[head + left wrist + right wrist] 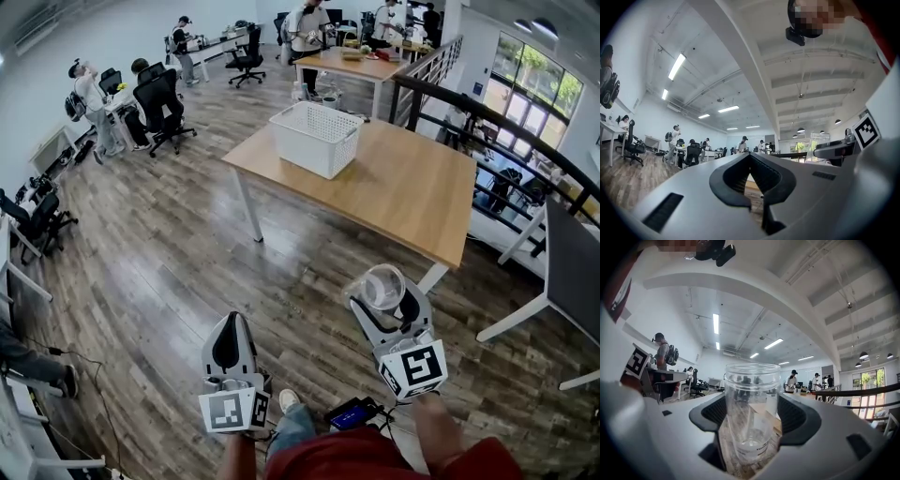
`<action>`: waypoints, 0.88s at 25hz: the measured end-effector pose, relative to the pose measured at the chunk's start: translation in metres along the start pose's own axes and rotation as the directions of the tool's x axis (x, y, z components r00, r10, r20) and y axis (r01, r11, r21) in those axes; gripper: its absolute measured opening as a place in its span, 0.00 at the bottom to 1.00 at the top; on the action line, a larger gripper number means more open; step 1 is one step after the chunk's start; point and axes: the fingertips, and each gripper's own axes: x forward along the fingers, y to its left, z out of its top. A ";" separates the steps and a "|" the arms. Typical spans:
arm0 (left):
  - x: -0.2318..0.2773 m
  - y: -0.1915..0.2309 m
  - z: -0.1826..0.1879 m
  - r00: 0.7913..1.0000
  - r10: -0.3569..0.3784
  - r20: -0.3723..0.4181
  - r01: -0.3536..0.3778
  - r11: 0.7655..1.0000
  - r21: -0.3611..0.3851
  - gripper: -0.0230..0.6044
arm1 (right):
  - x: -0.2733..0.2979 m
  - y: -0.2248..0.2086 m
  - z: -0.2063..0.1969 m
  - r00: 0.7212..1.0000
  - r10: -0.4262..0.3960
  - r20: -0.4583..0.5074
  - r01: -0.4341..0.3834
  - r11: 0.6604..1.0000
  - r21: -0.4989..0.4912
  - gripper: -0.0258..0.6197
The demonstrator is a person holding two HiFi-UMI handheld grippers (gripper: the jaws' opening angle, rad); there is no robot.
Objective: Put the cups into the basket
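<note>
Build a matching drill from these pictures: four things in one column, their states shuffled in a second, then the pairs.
Things
1. left gripper
2. right gripper
3. white basket
4. clear cup

States
A. stands on the wooden table
B. jaws together, nothing between them
C. held upright over the floor, away from the table
D. jaws closed on the cup

Pairs: 1-B, 2-D, 3-A, 4-C

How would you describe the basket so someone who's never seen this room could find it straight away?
Find the big wooden table in the middle of the room, beside the black railing. At its far left corner sits the basket: white, rectangular, with perforated walls, and the only thing on that tabletop.
</note>
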 end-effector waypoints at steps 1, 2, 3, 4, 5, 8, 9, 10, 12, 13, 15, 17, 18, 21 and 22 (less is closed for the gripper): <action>0.005 0.007 0.000 1.000 0.000 -0.001 0.000 1.000 -0.003 0.04 | 0.007 0.002 -0.001 1.000 -0.001 -0.006 0.001 1.000 0.000 0.55; 0.009 0.013 0.000 1.000 -0.001 -0.001 0.001 1.000 -0.005 0.04 | 0.015 0.005 -0.001 1.000 -0.001 -0.013 0.001 1.000 0.003 0.55; 0.014 0.020 0.000 1.000 -0.001 -0.002 0.001 1.000 -0.006 0.04 | 0.022 0.008 -0.001 1.000 -0.002 -0.018 0.002 1.000 0.004 0.55; 0.018 0.027 0.000 1.000 -0.002 -0.003 0.002 1.000 -0.007 0.04 | 0.030 0.010 0.000 1.000 -0.001 -0.022 0.001 1.000 0.002 0.55; 0.023 0.033 0.000 1.000 -0.003 -0.005 0.003 1.000 -0.009 0.04 | 0.036 0.013 0.001 1.000 -0.003 -0.025 0.003 1.000 -0.003 0.55; 0.035 0.053 0.001 1.000 -0.004 -0.005 0.004 1.000 -0.016 0.04 | 0.057 0.019 0.007 1.000 -0.012 -0.023 0.012 1.000 -0.006 0.55; 0.038 0.060 0.001 1.000 -0.004 -0.006 0.004 1.000 -0.019 0.04 | 0.063 0.022 0.009 1.000 -0.013 -0.021 0.013 1.000 -0.010 0.55; 0.041 0.067 0.001 1.000 -0.005 -0.007 0.005 1.000 -0.021 0.04 | 0.069 0.025 0.011 1.000 -0.013 -0.021 0.013 1.000 -0.014 0.55; 0.046 0.080 -0.001 1.000 -0.007 -0.011 0.007 1.000 -0.025 0.04 | 0.080 0.031 0.013 1.000 -0.018 -0.023 0.017 1.000 -0.022 0.55; 0.049 0.085 -0.001 1.000 -0.009 -0.011 0.008 1.000 -0.027 0.04 | 0.084 0.033 0.013 0.999 -0.022 -0.024 0.021 0.999 -0.025 0.55; 0.054 0.096 -0.002 1.000 -0.010 -0.011 0.009 0.999 -0.032 0.04 | 0.093 0.037 0.016 0.999 -0.031 -0.024 0.030 0.999 -0.027 0.55; 0.060 0.106 -0.002 1.000 -0.009 -0.009 0.009 0.999 -0.039 0.04 | 0.102 0.041 0.018 0.999 -0.034 -0.022 0.033 0.999 -0.028 0.55; 0.063 0.111 -0.003 1.000 -0.009 -0.007 0.008 0.999 -0.043 0.04 | 0.106 0.043 0.019 0.999 -0.033 -0.023 0.033 0.999 -0.031 0.55; 0.070 0.122 -0.005 1.000 -0.012 0.004 0.012 0.998 -0.058 0.04 | 0.117 0.046 0.020 0.999 -0.038 -0.027 0.036 0.998 -0.048 0.55; 0.073 0.126 -0.006 1.000 -0.016 0.004 0.016 0.998 -0.055 0.04 | 0.122 0.047 0.020 0.999 -0.039 -0.024 0.038 0.998 -0.051 0.55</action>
